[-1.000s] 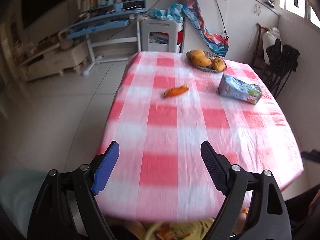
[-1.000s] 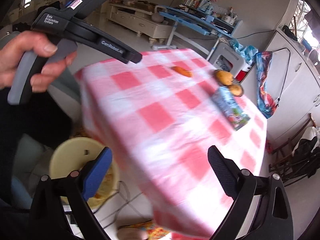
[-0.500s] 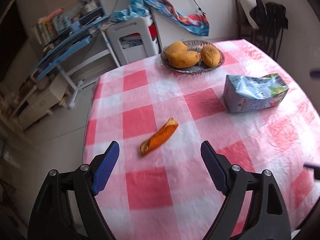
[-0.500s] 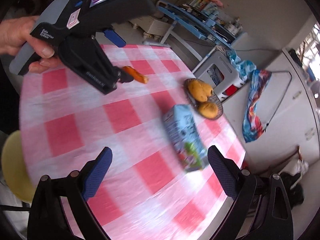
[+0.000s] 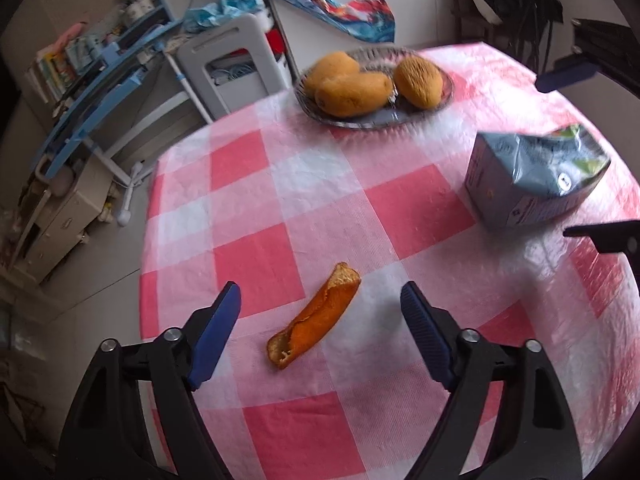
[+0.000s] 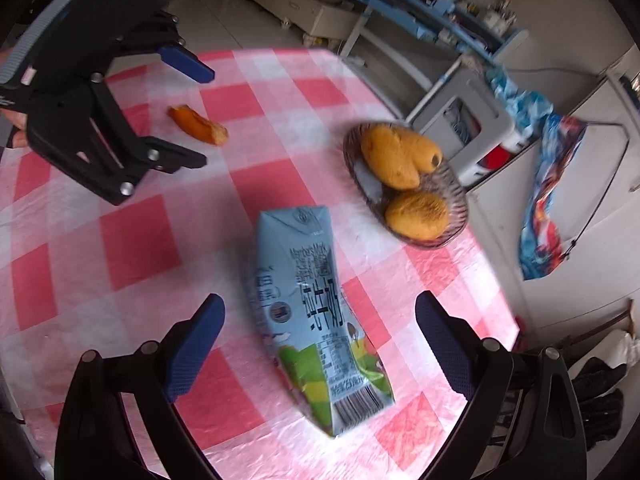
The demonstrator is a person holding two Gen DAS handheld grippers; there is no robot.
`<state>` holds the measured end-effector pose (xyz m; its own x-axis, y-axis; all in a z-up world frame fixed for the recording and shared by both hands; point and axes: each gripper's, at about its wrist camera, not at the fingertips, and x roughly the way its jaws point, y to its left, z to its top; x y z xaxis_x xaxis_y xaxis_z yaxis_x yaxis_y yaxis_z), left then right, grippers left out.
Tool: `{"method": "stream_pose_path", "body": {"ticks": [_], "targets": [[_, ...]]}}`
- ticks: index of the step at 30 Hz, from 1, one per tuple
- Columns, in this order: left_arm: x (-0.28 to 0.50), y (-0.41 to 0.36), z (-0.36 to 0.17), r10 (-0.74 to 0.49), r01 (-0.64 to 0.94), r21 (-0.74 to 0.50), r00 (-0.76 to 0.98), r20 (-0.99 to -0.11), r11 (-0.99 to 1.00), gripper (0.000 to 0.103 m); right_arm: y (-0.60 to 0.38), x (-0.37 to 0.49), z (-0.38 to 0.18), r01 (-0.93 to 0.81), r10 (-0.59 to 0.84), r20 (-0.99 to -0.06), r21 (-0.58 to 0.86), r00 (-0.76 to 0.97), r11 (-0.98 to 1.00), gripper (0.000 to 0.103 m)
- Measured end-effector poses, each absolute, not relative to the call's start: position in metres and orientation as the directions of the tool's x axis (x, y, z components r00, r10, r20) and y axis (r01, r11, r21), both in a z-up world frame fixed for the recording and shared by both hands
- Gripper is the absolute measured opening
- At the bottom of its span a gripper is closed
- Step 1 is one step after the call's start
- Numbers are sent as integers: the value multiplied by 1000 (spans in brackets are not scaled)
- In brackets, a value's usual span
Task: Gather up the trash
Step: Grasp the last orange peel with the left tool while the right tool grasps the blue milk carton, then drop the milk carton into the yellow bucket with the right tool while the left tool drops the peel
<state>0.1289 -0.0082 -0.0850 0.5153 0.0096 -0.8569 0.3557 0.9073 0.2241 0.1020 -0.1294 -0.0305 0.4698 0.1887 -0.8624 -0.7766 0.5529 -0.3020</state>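
Observation:
An orange fruit peel [image 5: 316,317] lies on the red-and-white checked tablecloth [image 5: 280,208]. My left gripper [image 5: 320,304] is open just above it, one finger on each side. The peel also shows in the right wrist view [image 6: 198,125], with the left gripper [image 6: 192,112] over it. A crumpled light-blue milk carton [image 6: 316,312] lies on its side. My right gripper [image 6: 320,320] is open and straddles the carton from above, apart from it. The carton also shows in the left wrist view [image 5: 536,176], with the right gripper's fingers [image 5: 568,76] around it.
A glass plate [image 5: 448,92] with three yellow-orange fruits [image 5: 352,88] sits at the table's far side. Beyond the table stand a white stool [image 5: 236,68], a blue desk [image 5: 100,92] and white cabinets. The table edge [image 5: 146,240] drops off at left.
Both grippers moved forward over the table and lower. The left now frames the peel, the right now frames the carton. Both stayed open.

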Motion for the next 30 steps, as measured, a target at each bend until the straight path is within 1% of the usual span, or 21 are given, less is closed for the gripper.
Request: {"method": "stream_pose_path", "body": {"ticks": [1,2,3,5,6,7,8,9,10,11,12,14,18,22,26,30], "targets": [[131,-8,-85,-2,357,211,514,-858,910,73,-129,104,-35,-780,186,-870,-292,457,554,92],[133,-7,-86,-13,358,195,503,-864,913,67,-129,107,-40,-784,186,-878,-276,441,557,92],[135,-6,-85,-37,361,162,486,-873,918,64,-130,108,-42,-786,188,-884,-261,428,560,92],[137,-5,-86,-71,365,118,464,-883,924,50,-131,110,-47,-788,214,-892,-213,398,577,89],[137,-6,-86,-86,368,100,456,-886,924,45,-132,110,-47,-786,229,-893,-191,387,588,81],[135,-7,-86,-107,376,78,445,-889,923,36,-134,111,-46,-777,251,-895,-148,369,612,75],[134,-8,-86,-122,384,62,436,-892,921,26,-135,110,-45,-765,251,-892,-145,375,628,66],[132,-9,-86,-142,390,40,425,-894,920,23,-135,108,-45,-756,246,-891,-148,381,638,64],[131,-9,-86,-152,390,26,418,-895,920,15,-135,104,-44,-748,246,-888,-148,388,647,63],[129,-10,-86,-165,389,9,412,-896,921,12,-135,98,-43,-739,249,-883,-147,397,657,59],[127,-11,-86,-168,388,5,410,-897,922,12,-136,95,-41,-731,254,-879,-144,405,667,55],[122,-12,-86,-174,382,-6,407,-897,924,11,-142,81,-33,-694,285,-856,-113,431,711,51],[109,-13,-80,-195,366,-34,413,-890,930,11,-152,52,-13,-623,376,-790,-9,485,783,50],[89,-6,-63,-220,318,-75,450,-865,945,11,-154,25,10,-563,487,-697,144,526,814,51],[64,8,-43,-227,264,-101,503,-834,959,11,-138,-9,34,-579,599,-589,255,542,774,51],[34,33,-36,-203,167,-134,531,-823,977,11,-121,-50,38,-595,681,-503,350,532,724,51]]}}
